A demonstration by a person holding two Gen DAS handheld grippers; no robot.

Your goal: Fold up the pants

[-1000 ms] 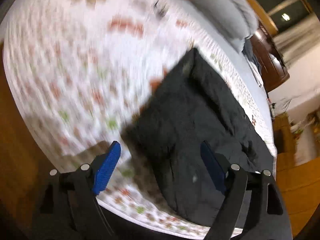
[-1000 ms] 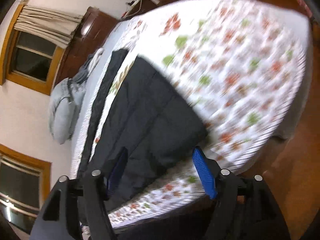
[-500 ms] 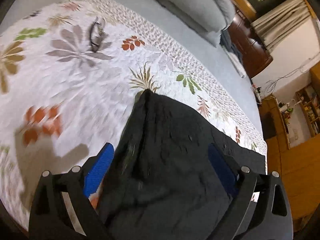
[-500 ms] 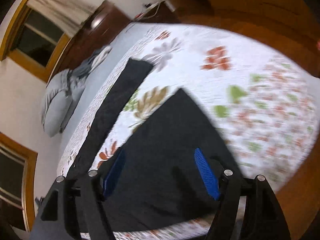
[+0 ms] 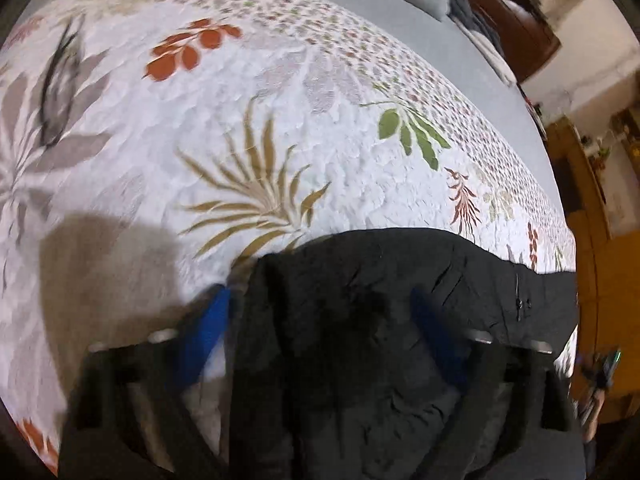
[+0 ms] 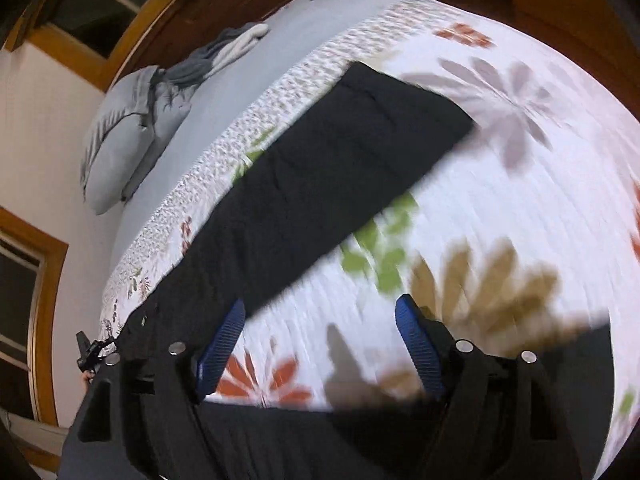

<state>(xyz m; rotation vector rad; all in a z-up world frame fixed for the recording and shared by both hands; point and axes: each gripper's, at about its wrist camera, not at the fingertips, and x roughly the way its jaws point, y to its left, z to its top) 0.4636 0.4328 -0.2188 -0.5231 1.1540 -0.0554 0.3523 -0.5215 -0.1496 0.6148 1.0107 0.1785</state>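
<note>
Black pants (image 5: 380,320) lie on a floral quilt. In the left wrist view my left gripper (image 5: 320,320) hangs open just above their near end, with the blue fingers (image 5: 204,332) spread wide either side of the cloth. In the right wrist view one long black leg (image 6: 320,184) stretches away across the quilt to its hem at the upper right. My right gripper (image 6: 320,332) is open over bare quilt, its left finger (image 6: 222,340) next to the edge of the leg. Another black part of the pants (image 6: 320,440) lies under the gripper body.
The floral quilt (image 5: 280,128) covers a bed with a grey sheet (image 6: 240,80) behind it. Grey pillows (image 6: 124,136) and a heap of clothes (image 6: 216,56) lie at the head. Dark wooden furniture (image 5: 516,24) and a wooden floor (image 5: 608,280) lie beyond the bed.
Both grippers have come down closer to the bed and the pants. The left now hangs over the near end of the pants. The right has swung off the cloth onto bare quilt beside the leg.
</note>
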